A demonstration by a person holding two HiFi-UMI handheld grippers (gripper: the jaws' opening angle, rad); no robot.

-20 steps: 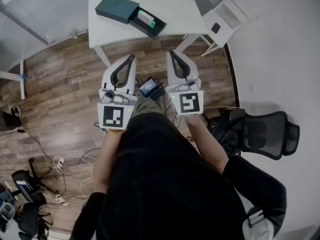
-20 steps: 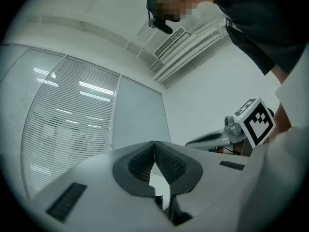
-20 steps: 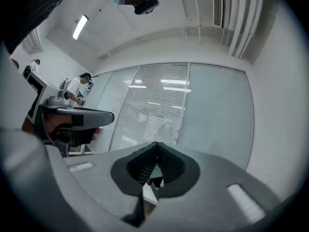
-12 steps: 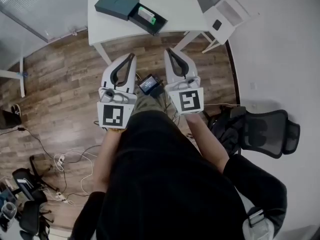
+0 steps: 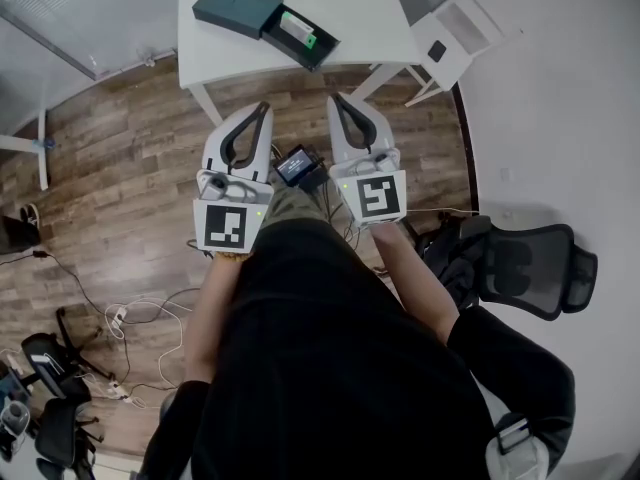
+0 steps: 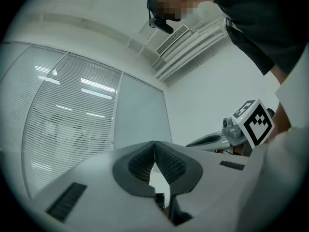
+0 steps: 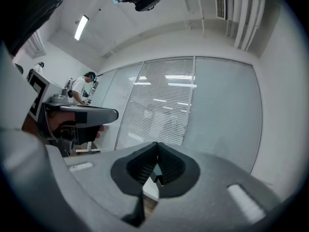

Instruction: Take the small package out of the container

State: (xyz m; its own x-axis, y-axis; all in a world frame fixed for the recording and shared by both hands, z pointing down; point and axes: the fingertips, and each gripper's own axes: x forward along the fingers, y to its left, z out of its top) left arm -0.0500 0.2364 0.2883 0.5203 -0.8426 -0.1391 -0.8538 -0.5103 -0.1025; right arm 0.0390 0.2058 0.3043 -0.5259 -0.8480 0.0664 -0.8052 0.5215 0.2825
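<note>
1. Upper centre of frame, on white table (image 5: 370, 13): small package (image 5: 298, 31) inside open dark container (image 5: 235, 8), well apart from both grippers.
2. Jaws of left gripper (image 5: 264, 110) together, empty.
3. Jaws of right gripper (image 5: 336, 101) together, empty.

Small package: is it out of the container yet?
No, the small package lies in the open container on the table.

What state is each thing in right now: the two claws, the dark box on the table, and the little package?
left claw: shut, empty, away from the table.
right claw: shut, empty, away from the table.
dark box: lying on the white table, its tray slid out.
small package: lying in the slid-out tray, untouched.
</note>
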